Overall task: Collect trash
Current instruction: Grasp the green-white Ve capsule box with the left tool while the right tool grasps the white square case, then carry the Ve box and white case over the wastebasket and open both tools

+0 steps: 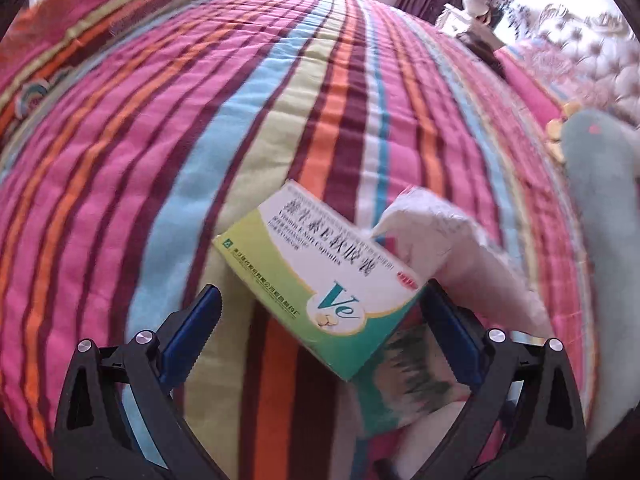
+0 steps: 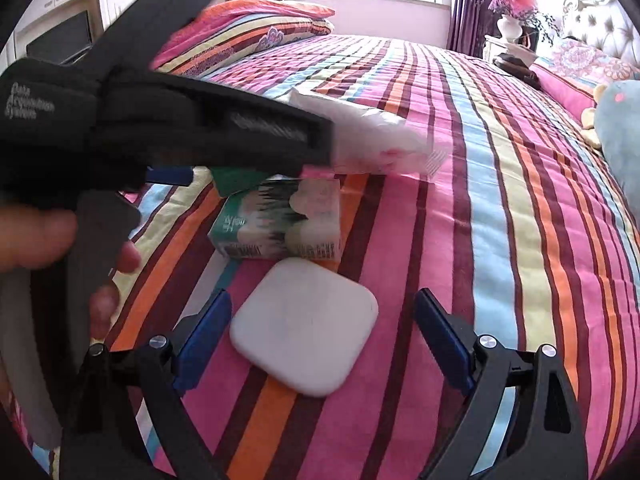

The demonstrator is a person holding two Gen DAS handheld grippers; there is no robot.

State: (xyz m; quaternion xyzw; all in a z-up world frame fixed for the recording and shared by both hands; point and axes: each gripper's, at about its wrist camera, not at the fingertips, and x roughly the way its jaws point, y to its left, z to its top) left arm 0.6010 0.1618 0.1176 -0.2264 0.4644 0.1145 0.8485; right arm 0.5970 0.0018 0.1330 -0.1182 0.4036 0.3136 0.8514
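On the striped bed (image 2: 500, 208), the left hand-held gripper (image 1: 320, 308) stands released, its jaws wide around a vitamin E box (image 1: 316, 276) beside a crumpled white wrapper (image 1: 448, 236). The right hand-held gripper (image 2: 322, 312) is released too, straddling a white square pad (image 2: 304, 324) just before the tissue pack (image 2: 280, 224).

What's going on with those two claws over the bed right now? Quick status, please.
Left gripper open, over the green vitamin box. Right gripper open, straddling the white square pad. Tissue pack and white wrapper alongside. Nothing held.
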